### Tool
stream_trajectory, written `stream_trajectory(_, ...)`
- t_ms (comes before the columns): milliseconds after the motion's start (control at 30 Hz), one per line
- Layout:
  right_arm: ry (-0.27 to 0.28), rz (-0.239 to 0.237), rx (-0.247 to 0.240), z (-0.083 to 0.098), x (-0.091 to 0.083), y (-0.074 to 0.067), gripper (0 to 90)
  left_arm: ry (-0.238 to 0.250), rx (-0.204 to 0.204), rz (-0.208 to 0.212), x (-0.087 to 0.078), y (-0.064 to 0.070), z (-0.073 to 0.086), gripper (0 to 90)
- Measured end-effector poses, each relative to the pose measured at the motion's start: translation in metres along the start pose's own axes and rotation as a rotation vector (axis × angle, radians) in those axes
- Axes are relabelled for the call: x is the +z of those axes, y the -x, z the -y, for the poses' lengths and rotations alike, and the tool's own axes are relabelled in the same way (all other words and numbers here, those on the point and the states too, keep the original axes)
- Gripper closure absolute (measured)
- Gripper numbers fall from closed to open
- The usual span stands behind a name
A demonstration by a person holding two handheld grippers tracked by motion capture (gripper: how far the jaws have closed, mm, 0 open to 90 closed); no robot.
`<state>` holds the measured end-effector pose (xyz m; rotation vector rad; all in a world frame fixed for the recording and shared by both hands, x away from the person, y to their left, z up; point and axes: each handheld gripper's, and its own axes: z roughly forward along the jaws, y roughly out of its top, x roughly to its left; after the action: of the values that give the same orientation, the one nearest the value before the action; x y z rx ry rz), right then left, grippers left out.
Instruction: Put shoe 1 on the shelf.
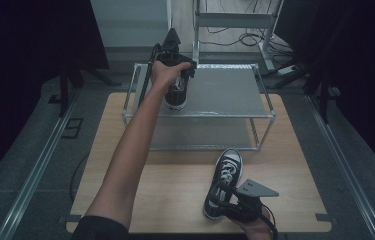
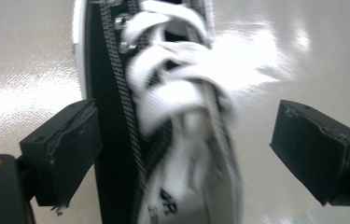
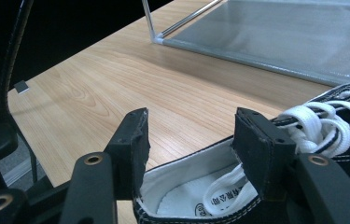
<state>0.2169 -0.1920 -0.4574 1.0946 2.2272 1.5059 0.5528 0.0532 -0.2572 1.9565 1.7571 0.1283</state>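
Sneakers, two, black canvas with white laces. One sneaker [image 1: 176, 93] stands on the top shelf of the metal rack [image 1: 235, 112], one of two tiers; the left gripper [image 1: 179, 65] hovers over it, jaws spread wide, pads clear of both sides in the left gripper view [image 2: 172, 116]. The second sneaker [image 1: 223, 180] lies on the wooden table [image 1: 125, 165] in front of the rack; the right gripper [image 1: 225, 200] straddles its heel collar [image 3: 186, 186], jaws half-open, contact unclear. One bare forearm [image 1: 130, 150] crosses the table.
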Motion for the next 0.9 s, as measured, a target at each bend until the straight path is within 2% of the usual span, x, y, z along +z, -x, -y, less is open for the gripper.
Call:
stream_trajectory(100, 0.003, -0.002, -0.006, -0.001, 0.0, -0.003, 45.7, 0.01, 0.066, 0.018, -0.012, 0.006, 0.008, 8.8)
stream_trajectory(167, 0.002, -0.004, -0.008, -0.001, 0.0, -0.004, 45.6, 0.014, 0.081, 0.023, -0.015, 0.007, 0.01, 10.3)
stream_trajectory(300, 0.0, -0.009, -0.015, -0.002, 0.002, -0.008, 45.6, 0.036, 0.149, 0.037, -0.026, 0.011, 0.02, 14.7)
stream_trajectory(433, -0.001, -0.012, -0.016, -0.002, 0.003, -0.009, 45.6, 0.051, 0.202, 0.088, -0.033, 0.011, 0.03, 15.3)
stream_trajectory(467, -0.002, -0.015, -0.015, -0.002, 0.004, -0.01, 45.6, 0.065, 0.24, 0.106, -0.038, 0.01, 0.036, 15.6)
stream_trajectory(533, -0.003, -0.018, -0.015, -0.002, 0.004, -0.011, 45.6, 0.078, 0.249, 0.117, -0.04, 0.009, 0.039, 17.3)
stream_trajectory(600, -0.003, -0.024, -0.023, -0.001, 0.006, -0.015, 45.7, 0.087, 0.274, 0.146, -0.045, 0.005, 0.046, 17.5)
stream_trajectory(633, -0.004, -0.026, -0.027, -0.001, 0.006, -0.017, 45.8, 0.087, 0.303, 0.161, -0.049, 0.002, 0.051, 18.0)
stream_trajectory(700, -0.008, -0.028, -0.033, -0.001, 0.007, -0.018, 46.2, 0.093, 0.316, 0.174, -0.052, -0.001, 0.055, 18.7)
stream_trajectory(767, -0.013, -0.029, -0.054, 0.0, 0.008, -0.024, 48.5, 0.104, 0.337, 0.197, -0.056, -0.006, 0.062, 21.0)
stream_trajectory(800, -0.015, -0.029, -0.058, 0.0, 0.008, -0.025, 49.6, 0.103, 0.367, 0.215, -0.059, -0.01, 0.069, 21.3)
stream_trajectory(833, -0.015, -0.029, -0.058, 0.0, 0.008, -0.025, 49.6, 0.103, 0.367, 0.215, -0.059, -0.01, 0.069, 21.7)
stream_trajectory(900, -0.015, -0.032, -0.075, 0.002, 0.01, -0.032, 54.0, 0.108, 0.393, 0.236, -0.063, -0.016, 0.079, 21.8)
